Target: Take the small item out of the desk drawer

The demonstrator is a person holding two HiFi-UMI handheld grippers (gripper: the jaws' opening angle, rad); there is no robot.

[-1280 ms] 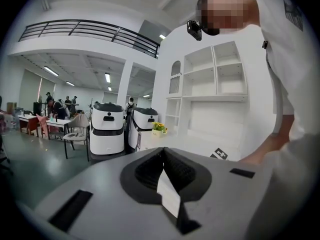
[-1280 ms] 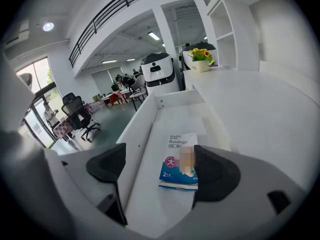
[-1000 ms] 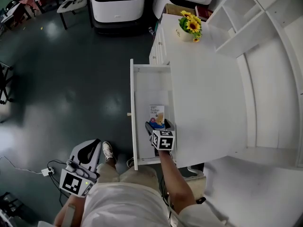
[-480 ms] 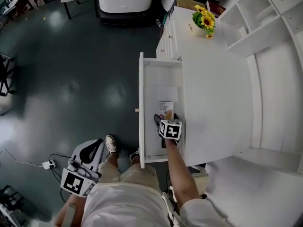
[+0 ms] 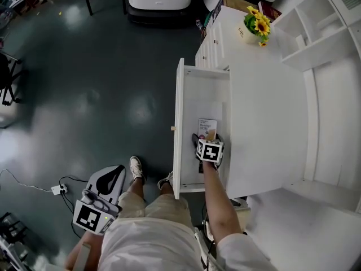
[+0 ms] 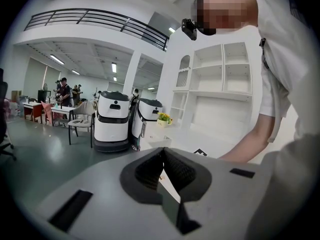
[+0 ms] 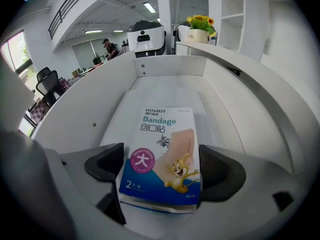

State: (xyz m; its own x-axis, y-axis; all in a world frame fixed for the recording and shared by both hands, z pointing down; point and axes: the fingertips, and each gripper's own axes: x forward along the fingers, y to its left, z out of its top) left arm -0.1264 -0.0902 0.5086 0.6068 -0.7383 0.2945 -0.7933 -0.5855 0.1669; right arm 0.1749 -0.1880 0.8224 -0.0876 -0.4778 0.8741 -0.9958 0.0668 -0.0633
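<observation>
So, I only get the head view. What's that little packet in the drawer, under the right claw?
Observer: The right gripper view shows a box printed "Bandage", lying flat in the drawer.
Operator: Has the claw got hold of it?
Observer: No. The right gripper has just been opening its jaws. They stand one on each side of the box, not pressing it.
Operator: And the other claw?
Observer: In its own view the left gripper has its jaws together, with nothing between them.
</observation>
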